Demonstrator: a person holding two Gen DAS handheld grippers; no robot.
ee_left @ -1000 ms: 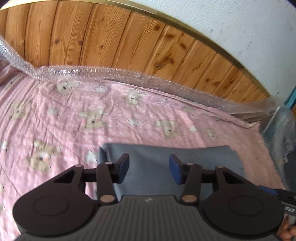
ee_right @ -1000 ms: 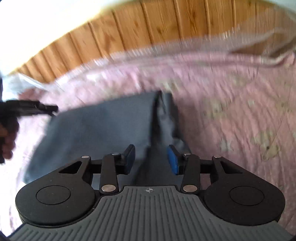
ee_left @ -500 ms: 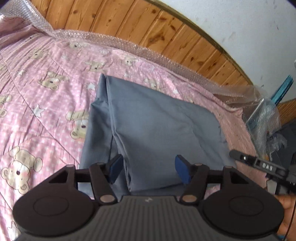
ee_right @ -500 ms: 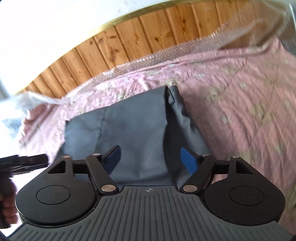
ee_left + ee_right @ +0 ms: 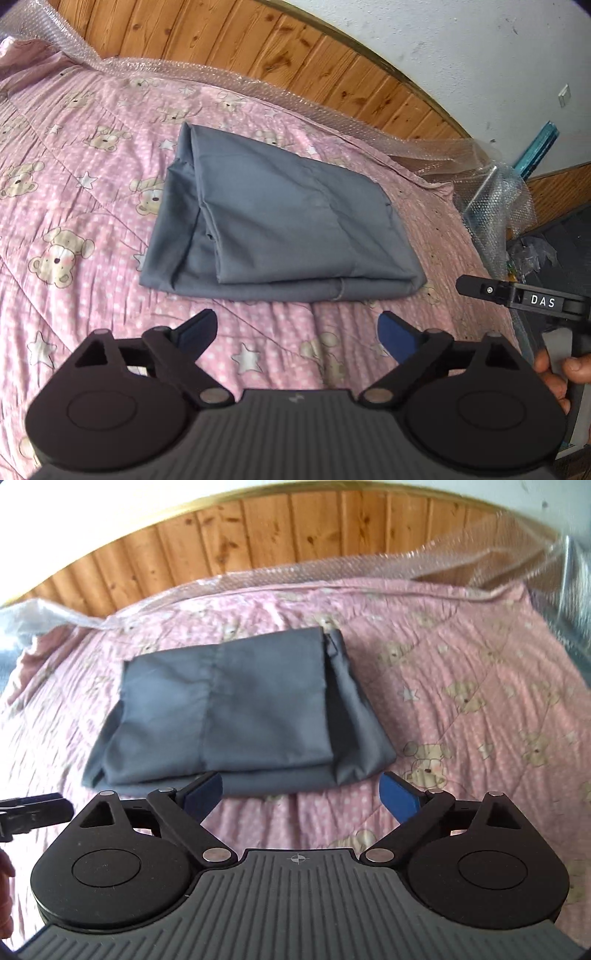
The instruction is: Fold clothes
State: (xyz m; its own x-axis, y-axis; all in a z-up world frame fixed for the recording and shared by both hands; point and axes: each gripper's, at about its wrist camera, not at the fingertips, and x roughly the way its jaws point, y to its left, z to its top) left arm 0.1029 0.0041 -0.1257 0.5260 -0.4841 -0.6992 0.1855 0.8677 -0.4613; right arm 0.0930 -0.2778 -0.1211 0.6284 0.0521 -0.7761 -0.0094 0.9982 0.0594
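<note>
Left gripper (image 5: 297,332) hangs over bare quilt (image 5: 74,206) on the near side of the garment (image 5: 280,229), its jaws spreading wide with nothing between them. The grey garment lies mid-bed in a neat layered rectangle, one flap tucked along its left side. Right gripper (image 5: 301,794) is opening too, pads just short of the near edge, gripping nothing. This looks like the release after a fold, and the folding seems nearly done. Next would be one more fold or a smoothing press, needing a clean pinch on an edge.
</note>
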